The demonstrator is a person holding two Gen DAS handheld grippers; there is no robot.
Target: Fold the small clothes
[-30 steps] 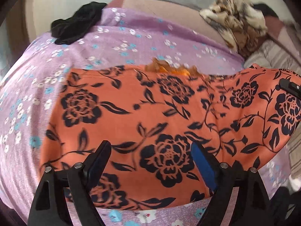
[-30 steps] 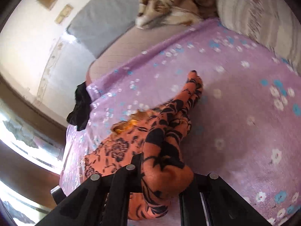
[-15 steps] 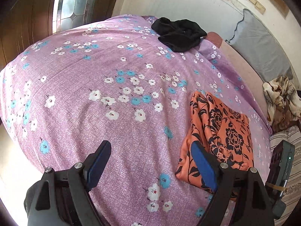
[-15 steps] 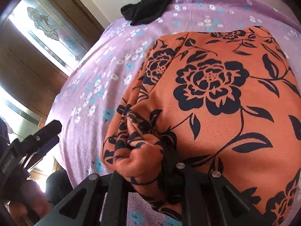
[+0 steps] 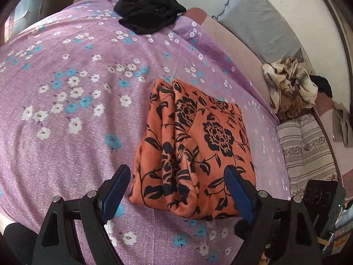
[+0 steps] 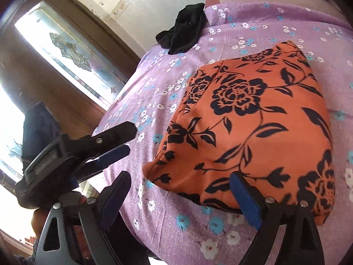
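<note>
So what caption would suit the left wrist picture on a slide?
Open left gripper over a folded orange cloth with black flowers on a purple floral bedsheet.

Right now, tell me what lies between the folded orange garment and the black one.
Only bare flowered purple sheet separates the orange garment from the black garment; both wrist views show it.

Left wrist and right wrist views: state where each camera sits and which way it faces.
Left wrist: on the left gripper, above the purple bedspread, facing the folded orange garment; its open fingers show.
Right wrist: on the right gripper, facing the same garment; the left gripper shows.
Shared: orange garment, black garment.
</note>
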